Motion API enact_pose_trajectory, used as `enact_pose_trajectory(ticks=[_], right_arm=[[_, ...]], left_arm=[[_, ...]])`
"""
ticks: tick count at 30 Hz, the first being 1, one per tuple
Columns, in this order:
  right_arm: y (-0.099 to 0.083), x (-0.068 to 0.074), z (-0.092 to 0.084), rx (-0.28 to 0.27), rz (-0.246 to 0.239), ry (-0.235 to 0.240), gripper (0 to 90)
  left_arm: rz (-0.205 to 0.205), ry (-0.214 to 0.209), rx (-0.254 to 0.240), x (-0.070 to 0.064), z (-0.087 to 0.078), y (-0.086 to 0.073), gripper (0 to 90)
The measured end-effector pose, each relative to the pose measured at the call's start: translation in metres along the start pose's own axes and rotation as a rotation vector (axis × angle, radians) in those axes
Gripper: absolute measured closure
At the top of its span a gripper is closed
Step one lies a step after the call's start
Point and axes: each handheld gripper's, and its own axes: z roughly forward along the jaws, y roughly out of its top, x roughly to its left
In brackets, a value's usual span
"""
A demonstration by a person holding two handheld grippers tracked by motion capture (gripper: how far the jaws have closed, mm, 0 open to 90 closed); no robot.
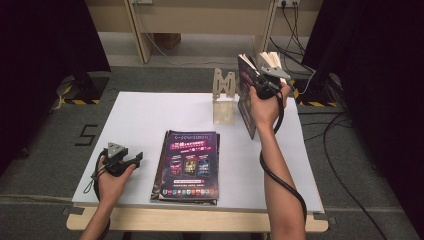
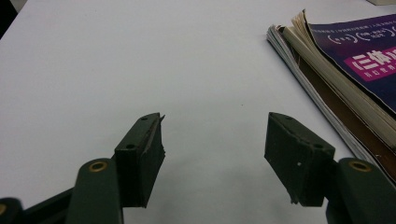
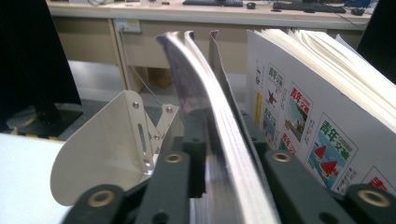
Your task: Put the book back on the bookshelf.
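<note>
White table (image 1: pixel 140 120) on grey carpet (image 1: pixel 45 150); wooden desk (image 1: pixel 200 20) beyond.

On the table (image 1: pixel 140 120), a stack of magazines (image 1: pixel 187 167) lies flat near the front edge, just right of the left gripper (image 1: pixel 131 161). Behind it stands a bookend (image 1: pixel 223 97). Immediately right of the bookend, the right gripper (image 1: pixel 260 82) holds a magazine (image 1: pixel 246 95) upright, with more magazines (image 1: pixel 272 60) behind it.

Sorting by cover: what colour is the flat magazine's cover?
Dark purple with pink and white print, on the magazine lying flat; clearest in the high view.
</note>
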Motion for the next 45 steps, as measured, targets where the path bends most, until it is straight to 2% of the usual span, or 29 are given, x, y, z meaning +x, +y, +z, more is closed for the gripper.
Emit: enact_pose_trajectory(ticks=[4, 15, 22, 32, 39, 45], right_arm=[[0.002, 0.002, 0.0, 0.006, -0.008, 0.005, 84.6], [0.008, 0.001, 0.002, -0.076, 0.019, -0.011, 84.8], [0.009, 0.002, 0.009, -0.098, 0.028, -0.029, 84.8], [-0.001, 0.003, 0.022, -0.088, 0.032, -0.049, 84.7], [0.0, 0.002, 0.023, -0.081, 0.026, -0.066, 83.6], [0.002, 0.001, 0.019, -0.094, 0.007, -0.077, 78.0]], left_arm=[[-0.001, -0.001, 0.0, 0.0, 0.0, 0.0, 36.4], [0.003, 0.0, 0.003, 0.0, 0.0, 0.0, 36.4], [0.003, -0.001, 0.002, 0.0, 0.0, 0.0, 36.4], [-0.001, -0.001, 0.005, 0.0, 0.0, 0.0, 36.4], [0.002, -0.001, 0.004, 0.0, 0.001, 0.0, 36.4], [0.003, -0.002, 0.005, 0.0, 0.001, 0.0, 36.4]])
